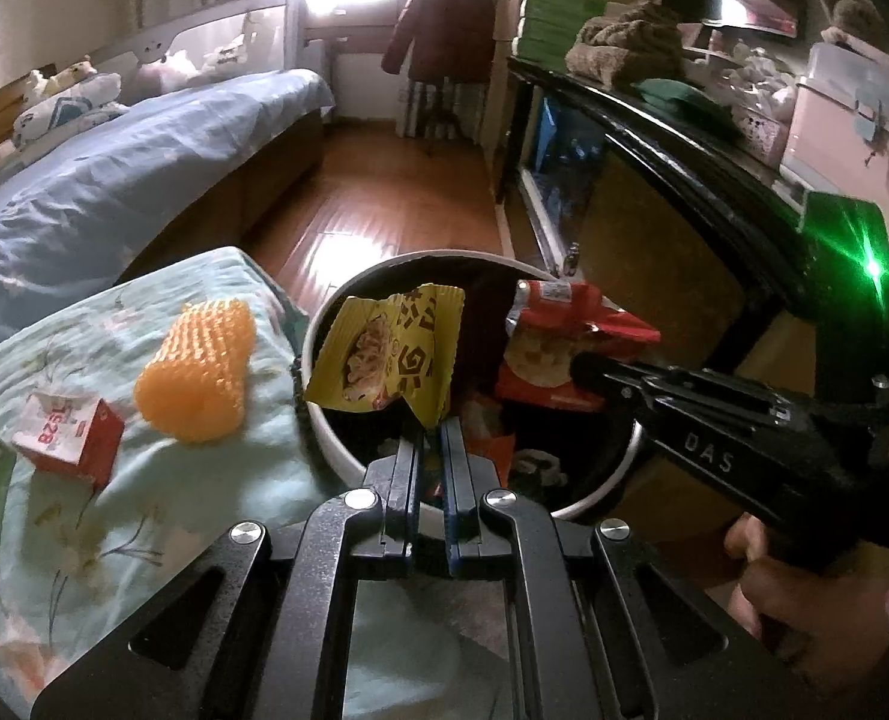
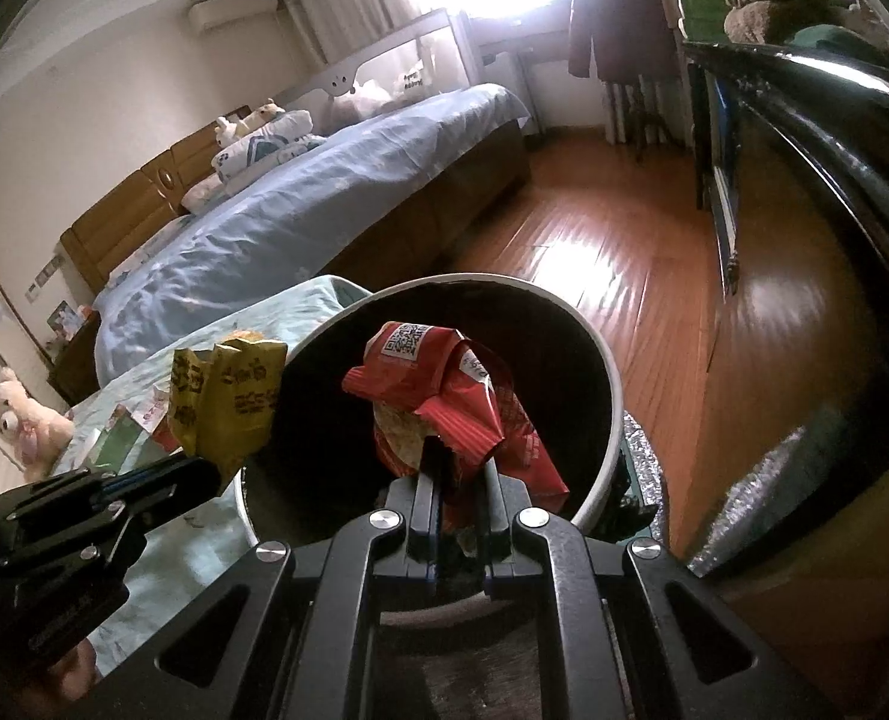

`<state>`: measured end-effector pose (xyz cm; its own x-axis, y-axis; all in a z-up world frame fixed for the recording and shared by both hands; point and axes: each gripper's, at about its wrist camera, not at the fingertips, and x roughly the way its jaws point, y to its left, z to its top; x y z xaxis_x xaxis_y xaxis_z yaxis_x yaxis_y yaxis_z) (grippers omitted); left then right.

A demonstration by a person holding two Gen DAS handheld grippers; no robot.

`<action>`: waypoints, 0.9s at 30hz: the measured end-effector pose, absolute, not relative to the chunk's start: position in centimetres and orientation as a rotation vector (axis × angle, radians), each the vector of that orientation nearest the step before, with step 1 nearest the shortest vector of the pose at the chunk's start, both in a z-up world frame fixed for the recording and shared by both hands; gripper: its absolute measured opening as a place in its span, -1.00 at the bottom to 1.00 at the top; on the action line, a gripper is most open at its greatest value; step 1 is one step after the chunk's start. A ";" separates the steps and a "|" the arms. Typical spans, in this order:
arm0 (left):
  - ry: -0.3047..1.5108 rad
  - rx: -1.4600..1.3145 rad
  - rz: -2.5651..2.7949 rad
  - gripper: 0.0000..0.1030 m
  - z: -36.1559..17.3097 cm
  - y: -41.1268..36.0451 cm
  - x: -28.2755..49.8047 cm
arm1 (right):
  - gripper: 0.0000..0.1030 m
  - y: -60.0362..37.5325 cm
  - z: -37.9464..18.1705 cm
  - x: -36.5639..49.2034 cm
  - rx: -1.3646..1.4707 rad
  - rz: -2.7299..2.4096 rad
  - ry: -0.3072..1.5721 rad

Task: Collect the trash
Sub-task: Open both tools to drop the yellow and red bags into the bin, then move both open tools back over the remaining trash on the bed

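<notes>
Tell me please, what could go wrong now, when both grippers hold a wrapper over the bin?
1. The yellow wrapper in the left gripper hangs near the rim of the bin, on the side of the cloth-covered table. If released here, it may fall outside.
2. The red wrapper in the right gripper is crumpled and may catch on the fingers.
3. The two grippers are close together and could bump.

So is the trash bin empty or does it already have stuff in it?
Not empty. Inside the bin, crumpled wrappers lie at the bottom, below the held yellow wrapper.
</notes>
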<state>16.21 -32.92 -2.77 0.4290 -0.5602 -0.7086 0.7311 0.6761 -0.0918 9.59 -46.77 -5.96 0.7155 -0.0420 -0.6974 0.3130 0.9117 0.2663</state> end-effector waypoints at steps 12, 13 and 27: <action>0.832 0.188 -0.770 -0.25 -3.6 -31.0 17.3 | -0.08 -47.4 -6.3 9.8 0.422 -0.208 0.758; 0.832 0.185 -0.759 -0.23 -3.7 -30.7 17.3 | 0.03 -47.3 -6.2 9.8 0.425 -0.206 0.756; 0.837 0.106 -0.601 0.09 -5.1 -23.0 17.0 | 0.69 -43.6 -5.1 9.7 0.431 -0.127 0.731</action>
